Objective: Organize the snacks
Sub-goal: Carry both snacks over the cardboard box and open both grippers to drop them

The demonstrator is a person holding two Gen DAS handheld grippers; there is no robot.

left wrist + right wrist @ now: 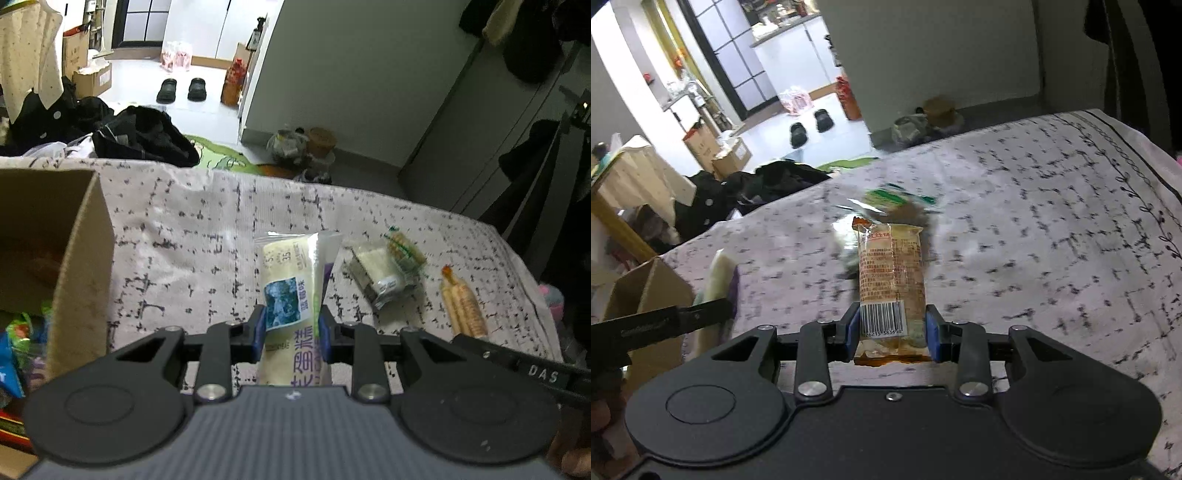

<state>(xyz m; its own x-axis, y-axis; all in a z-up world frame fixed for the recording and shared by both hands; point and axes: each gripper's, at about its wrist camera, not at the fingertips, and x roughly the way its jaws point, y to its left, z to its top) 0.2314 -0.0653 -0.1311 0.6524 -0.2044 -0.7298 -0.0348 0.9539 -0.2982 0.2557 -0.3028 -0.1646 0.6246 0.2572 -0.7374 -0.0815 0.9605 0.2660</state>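
Observation:
My left gripper is shut on a long white snack pack with a blue picture label, held above the patterned cloth. My right gripper is shut on an orange-brown wrapped cake with a barcode, lifted off the cloth. The same orange cake shows at the right in the left wrist view, held by the right gripper's finger. A clear pack with a white square snack and a green-edged wrapper lie on the cloth. An open cardboard box stands at the left.
Colourful snack bags lie below the box. Dark clothes are piled behind the cloth's far edge. The box and the left gripper's finger appear at the left in the right wrist view. The green wrapper lies blurred behind the cake.

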